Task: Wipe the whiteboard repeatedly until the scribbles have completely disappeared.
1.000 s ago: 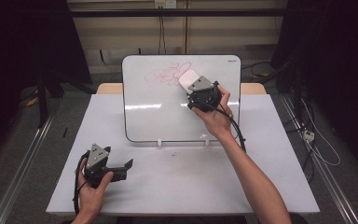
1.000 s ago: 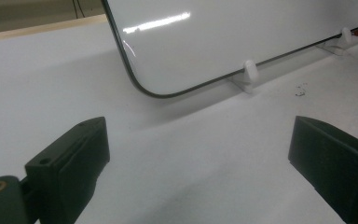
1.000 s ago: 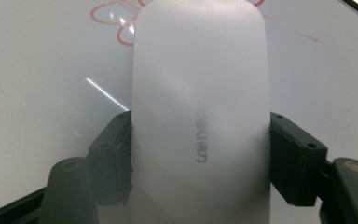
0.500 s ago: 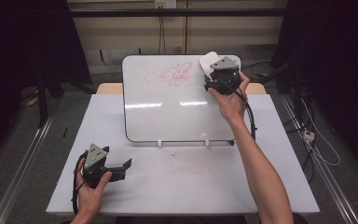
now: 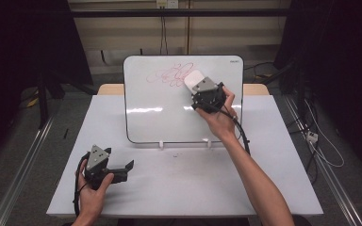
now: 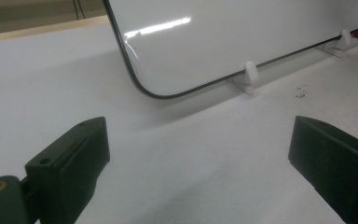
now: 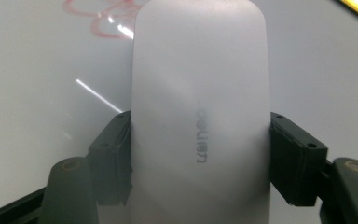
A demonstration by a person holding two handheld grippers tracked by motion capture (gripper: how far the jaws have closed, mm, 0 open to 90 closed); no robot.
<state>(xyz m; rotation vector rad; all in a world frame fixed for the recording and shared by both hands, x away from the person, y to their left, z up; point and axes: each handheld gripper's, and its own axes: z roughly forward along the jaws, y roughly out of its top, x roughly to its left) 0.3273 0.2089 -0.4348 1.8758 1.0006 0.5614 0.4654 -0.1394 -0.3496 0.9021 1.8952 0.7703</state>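
Two grippers at work on a matte white table (image 5: 179, 188). The right gripper (image 5: 199, 84) is clamped on a white eraser (image 5: 194, 77) — a smooth, rounded-oblong plastic block with faint grey lettering on its back, its flanks pinched between the two black jaws, seen close in the right gripper view (image 7: 199, 116). The eraser sits against the whiteboard (image 5: 160, 108), toward 1 o'clock on the board face, touching the right end of a looping red marker scribble (image 5: 169, 75). The whiteboard is glossy, with rounded corners and a thin dark rim, tilted back on two small white plastic feet (image 5: 161, 144); ceiling light streaks across its surface.

The left gripper (image 5: 125, 170) rests low at 7 o'clock on the table, held in the person's left hand (image 5: 92, 197) — jaws wide apart, nothing between them, blocky black pads (image 6: 74, 158) aimed at the board's lower corner. A few dark specks (image 6: 300, 93) lie on the table near one foot.
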